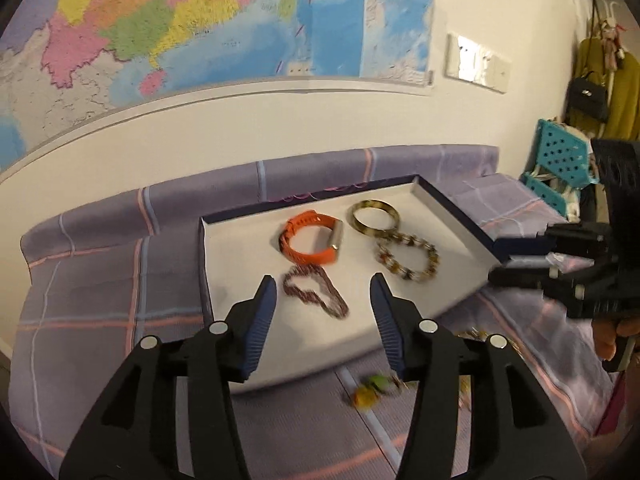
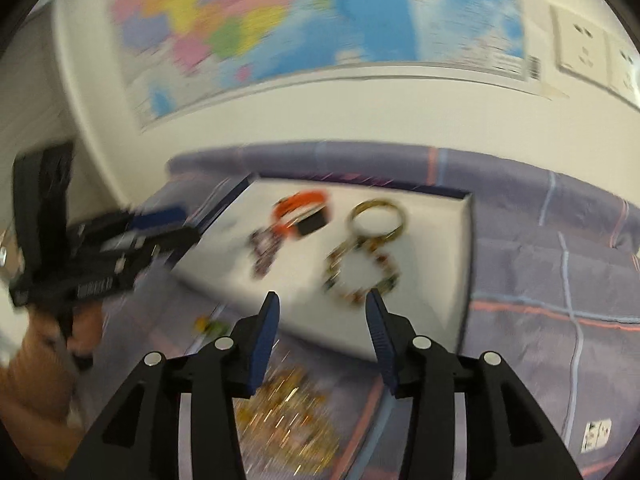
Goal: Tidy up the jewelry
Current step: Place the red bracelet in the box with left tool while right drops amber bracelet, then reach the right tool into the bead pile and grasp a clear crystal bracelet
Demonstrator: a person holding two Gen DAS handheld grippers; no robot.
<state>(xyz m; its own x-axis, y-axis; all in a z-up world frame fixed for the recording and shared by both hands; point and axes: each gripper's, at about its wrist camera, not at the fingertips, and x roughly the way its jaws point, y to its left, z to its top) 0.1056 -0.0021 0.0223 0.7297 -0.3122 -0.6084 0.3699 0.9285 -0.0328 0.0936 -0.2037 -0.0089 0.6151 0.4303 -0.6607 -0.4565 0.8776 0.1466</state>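
Note:
A white shallow box tray (image 1: 236, 264) lies on a purple plaid bed. In it are an orange wristband (image 1: 310, 242), a tortoiseshell bangle (image 1: 375, 218), a brown beaded bracelet (image 1: 408, 258) and a dark purple chain bracelet (image 1: 316, 294). My left gripper (image 1: 323, 292) is open and empty, just above the tray's near edge by the purple chain. My right gripper (image 2: 320, 306) is open and empty above the tray's front edge, near the beaded bracelet (image 2: 362, 272). A gold jewelry pile (image 2: 288, 412) lies on the bed under it. The right wrist view is blurred.
A green and yellow bead piece (image 1: 370, 390) lies on the bed in front of the tray. A wall with a map (image 1: 200, 20) stands behind the bed. A teal stool (image 1: 560, 164) and hanging clothes stand at the right.

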